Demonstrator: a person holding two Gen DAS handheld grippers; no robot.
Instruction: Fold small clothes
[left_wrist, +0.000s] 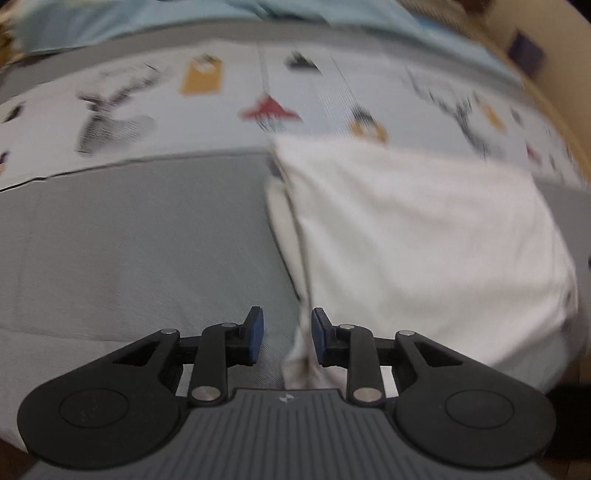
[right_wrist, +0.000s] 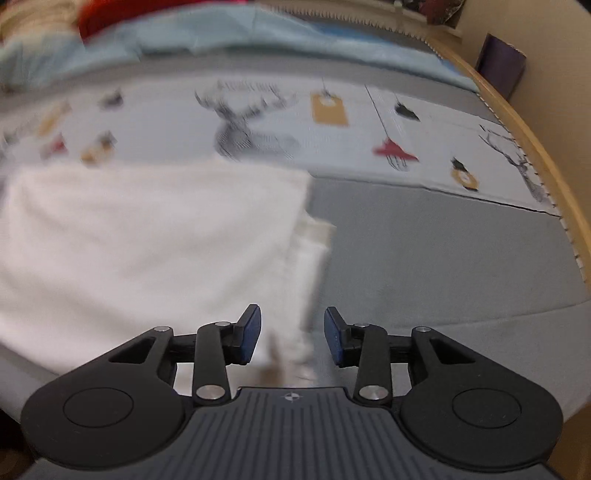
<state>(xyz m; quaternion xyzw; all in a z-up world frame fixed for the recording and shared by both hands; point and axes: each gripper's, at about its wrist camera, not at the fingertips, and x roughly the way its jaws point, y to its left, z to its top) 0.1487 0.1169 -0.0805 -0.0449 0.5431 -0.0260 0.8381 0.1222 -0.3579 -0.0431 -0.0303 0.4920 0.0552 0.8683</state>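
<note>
A: Both views are soft and evenly lit, moderately bright, with no glare or hard shadows.

B: Is it sharp anywhere?

A: Only close in. The left tool (left_wrist: 287, 334) and right tool (right_wrist: 292, 334) look crisp, while the white cloth (left_wrist: 424, 236) and the printed sheet (right_wrist: 258, 122) smear with motion blur. The cloth is bright enough that its folds barely show.

B: And the edges?

A: The fisheye bends them strongly: the wooden edge (right_wrist: 524, 147) curves, and the corners fall dark.

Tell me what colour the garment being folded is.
White, plain with no print visible; the garment shows best in the left wrist view.
</note>
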